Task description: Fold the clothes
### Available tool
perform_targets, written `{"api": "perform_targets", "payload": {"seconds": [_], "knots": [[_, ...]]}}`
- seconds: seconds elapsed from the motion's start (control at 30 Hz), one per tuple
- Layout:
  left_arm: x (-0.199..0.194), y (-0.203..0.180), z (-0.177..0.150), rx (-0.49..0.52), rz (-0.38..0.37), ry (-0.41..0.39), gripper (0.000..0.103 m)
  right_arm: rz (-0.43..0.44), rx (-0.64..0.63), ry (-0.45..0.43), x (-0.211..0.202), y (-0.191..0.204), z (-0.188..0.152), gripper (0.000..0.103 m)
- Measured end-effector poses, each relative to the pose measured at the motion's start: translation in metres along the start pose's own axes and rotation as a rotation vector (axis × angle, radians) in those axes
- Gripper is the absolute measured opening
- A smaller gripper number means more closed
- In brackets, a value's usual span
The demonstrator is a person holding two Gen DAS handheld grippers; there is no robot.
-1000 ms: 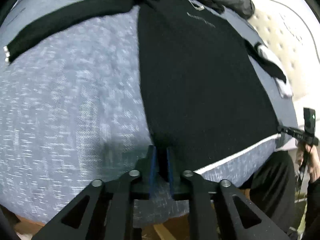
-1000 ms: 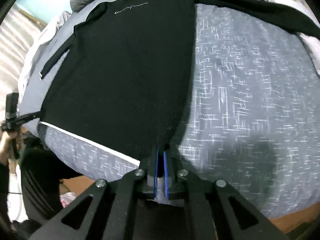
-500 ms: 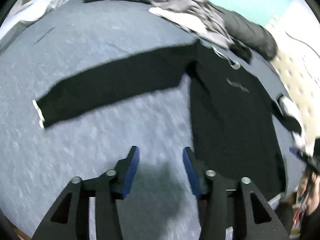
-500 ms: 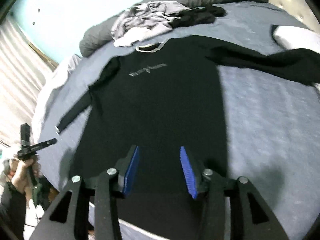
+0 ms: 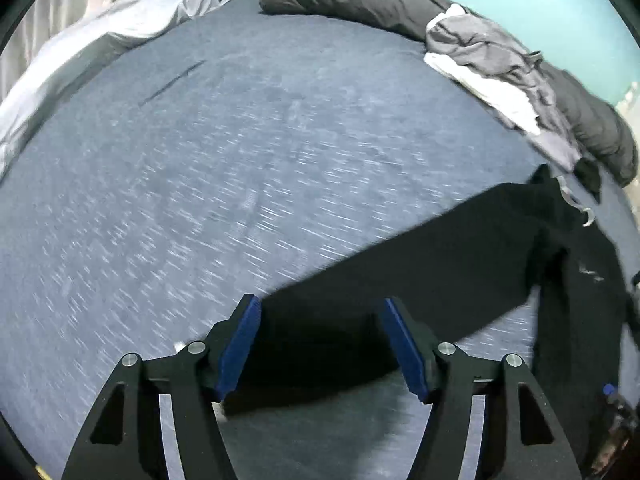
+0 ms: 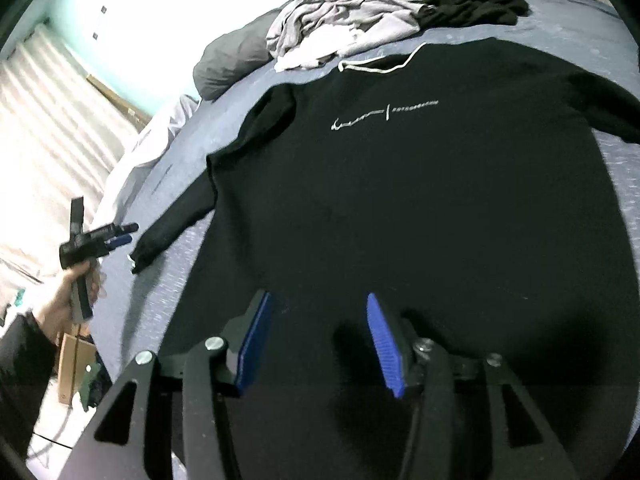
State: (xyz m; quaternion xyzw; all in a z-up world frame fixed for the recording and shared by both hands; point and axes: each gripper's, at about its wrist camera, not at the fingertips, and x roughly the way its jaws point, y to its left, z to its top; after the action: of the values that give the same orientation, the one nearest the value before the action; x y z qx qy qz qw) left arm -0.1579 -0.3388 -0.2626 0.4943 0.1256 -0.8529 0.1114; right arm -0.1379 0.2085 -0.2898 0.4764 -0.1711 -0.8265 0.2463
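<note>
Bed [image 5: 240,152]: blue-grey cover, teal wall behind.
Sweater [image 6: 400,200]: flat, beneath both my grippers.
Left gripper [image 5: 320,350]: wide open, empty, over sleeve [image 5: 400,280].
Right gripper [image 6: 316,344]: wide open, empty.

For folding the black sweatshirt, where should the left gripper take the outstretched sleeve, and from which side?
Probably at the cuff end of the sleeve, coming down from above. It lies flat and straight on the bed, and the left gripper hangs over that end with jaws open on either side.
</note>
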Motion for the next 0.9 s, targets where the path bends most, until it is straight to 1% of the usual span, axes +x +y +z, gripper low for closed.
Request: {"api": "perform_targets", "payload": {"seconds": [0.13, 0.23, 0.3, 0.33, 0.37, 0.4, 0.43, 0.47, 0.5, 0.57, 0.77, 0.83, 0.9], "knots": [[0.018, 0.009, 0.002, 0.019, 0.03, 0.021, 0.068, 0.007, -0.024, -0.003, 0.01, 0.0, -0.002, 0.051], [0.028, 0.011, -0.001, 0.032, 0.009, 0.035, 0.068, 0.024, -0.025, -0.007, 0.016, 0.001, -0.004, 0.051], [0.032, 0.009, -0.006, 0.057, 0.002, 0.039, 0.064, 0.032, -0.018, -0.001, 0.022, 0.001, -0.005, 0.051], [0.034, 0.006, -0.009, 0.078, 0.006, 0.043, 0.055, 0.03, -0.017, 0.004, 0.024, 0.0, -0.005, 0.051], [0.035, 0.003, -0.012, 0.098, 0.01, 0.047, 0.043, 0.027, -0.017, 0.006, 0.024, 0.0, -0.006, 0.051], [0.035, 0.002, -0.014, 0.105, 0.015, 0.05, 0.038, 0.026, -0.014, 0.007, 0.025, -0.001, -0.007, 0.051], [0.034, 0.001, -0.016, 0.112, 0.021, 0.054, 0.026, 0.028, -0.01, 0.009, 0.025, -0.001, -0.007, 0.051], [0.033, 0.002, -0.017, 0.114, 0.026, 0.052, 0.013, 0.032, -0.005, 0.008, 0.025, -0.001, -0.007, 0.051], [0.031, 0.002, -0.018, 0.116, 0.031, 0.049, 0.005, 0.036, 0.0, 0.007, 0.024, -0.001, -0.007, 0.051], [0.022, 0.003, -0.018, 0.133, 0.039, 0.025, 0.004, 0.042, 0.003, 0.001, 0.023, -0.001, -0.007, 0.051], [-0.012, 0.017, 0.004, 0.106, 0.056, -0.041, 0.004, 0.043, 0.008, -0.004, 0.023, 0.0, -0.008, 0.051], [-0.026, 0.025, 0.014, 0.078, 0.076, -0.068, 0.004, 0.042, 0.008, -0.005, 0.023, 0.0, -0.008, 0.051], [-0.04, 0.041, 0.027, 0.038, 0.117, -0.102, 0.004, 0.043, 0.007, -0.007, 0.022, 0.0, -0.008, 0.051]]}}
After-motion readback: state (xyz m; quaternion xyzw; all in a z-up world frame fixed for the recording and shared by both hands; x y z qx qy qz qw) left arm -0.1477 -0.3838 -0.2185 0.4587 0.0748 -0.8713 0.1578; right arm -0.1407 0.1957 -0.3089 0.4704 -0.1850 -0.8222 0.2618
